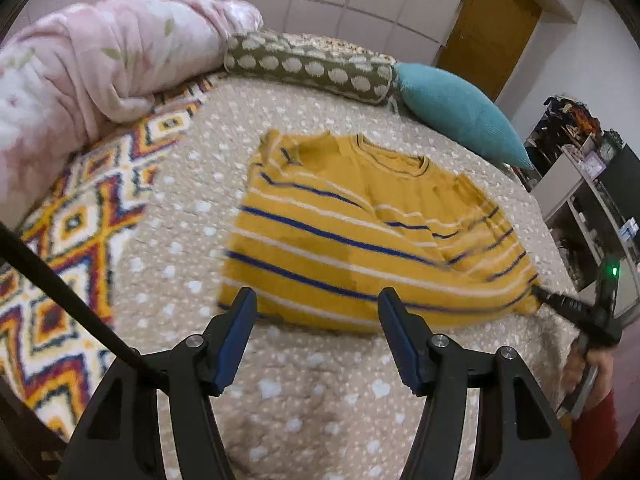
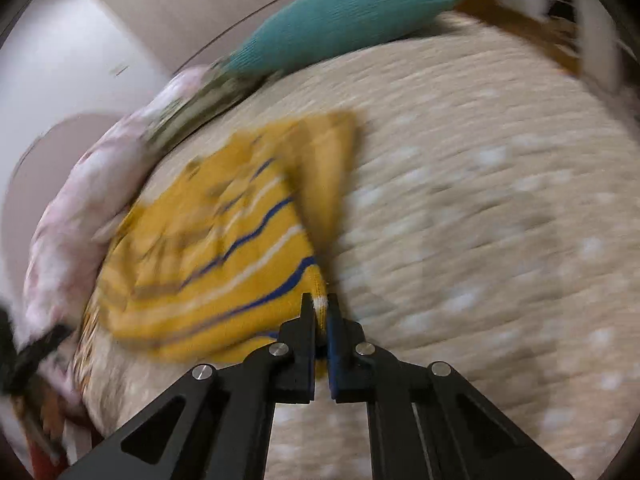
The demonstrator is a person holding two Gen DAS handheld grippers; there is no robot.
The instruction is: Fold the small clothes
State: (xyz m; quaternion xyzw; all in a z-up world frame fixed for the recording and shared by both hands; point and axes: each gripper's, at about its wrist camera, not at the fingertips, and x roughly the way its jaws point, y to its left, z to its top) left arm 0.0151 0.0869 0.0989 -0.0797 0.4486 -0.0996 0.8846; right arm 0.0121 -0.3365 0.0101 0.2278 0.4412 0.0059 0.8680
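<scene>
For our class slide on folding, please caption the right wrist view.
Right gripper shut on the yellow striped sweater's hem corner, on the beige dotted bedspread.

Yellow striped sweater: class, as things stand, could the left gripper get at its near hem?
Probably yes. The left gripper is open and empty just short of the yellow striped sweater, with only bare bedspread between; the right gripper pinches a far corner.

The yellow sweater (image 1: 360,240) is soft knitted wool. The bed cover (image 1: 312,392) is fuzzy cloth. At two o'clock, the teal pillow (image 1: 460,116) looks ribbed. The fingers (image 1: 236,336) are matt black plastic with shiny metal pins.
</scene>
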